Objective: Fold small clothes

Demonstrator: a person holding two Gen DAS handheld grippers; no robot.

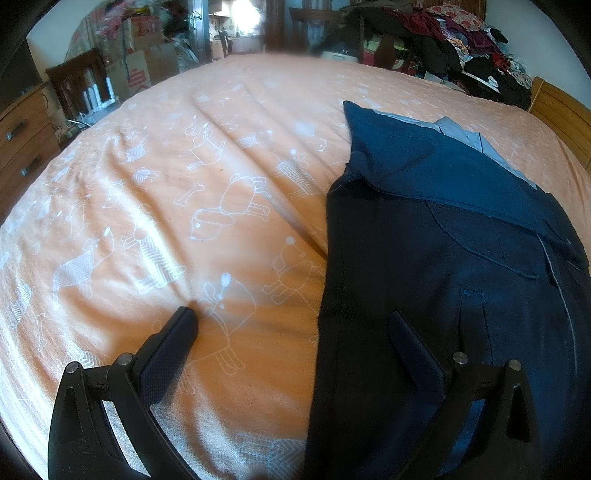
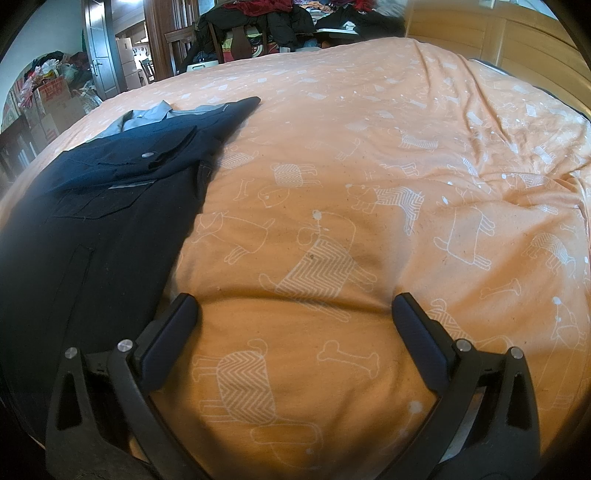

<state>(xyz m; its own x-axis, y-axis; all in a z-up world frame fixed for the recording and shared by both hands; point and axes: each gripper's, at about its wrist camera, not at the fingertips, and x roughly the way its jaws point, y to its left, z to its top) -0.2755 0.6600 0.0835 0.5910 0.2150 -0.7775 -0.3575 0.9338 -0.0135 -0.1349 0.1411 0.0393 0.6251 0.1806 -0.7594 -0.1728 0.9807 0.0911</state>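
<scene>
A bed covered by an orange sheet [image 1: 229, 155] printed with white dogs and bones fills most of both views, with a light wooden headboard [image 2: 517, 40] at its far right side. Beyond the far edge stand a dark wooden chair [image 1: 79, 83], a wooden drawer unit [image 1: 22, 140], stacked cardboard boxes [image 1: 144, 62] and a tall heap of mixed clothing [image 1: 465, 40] against pale walls. A dark-framed doorway [image 1: 236, 26] opens onto a brightly lit adjoining room, and daylight from it washes out that part of the left wrist view.
</scene>
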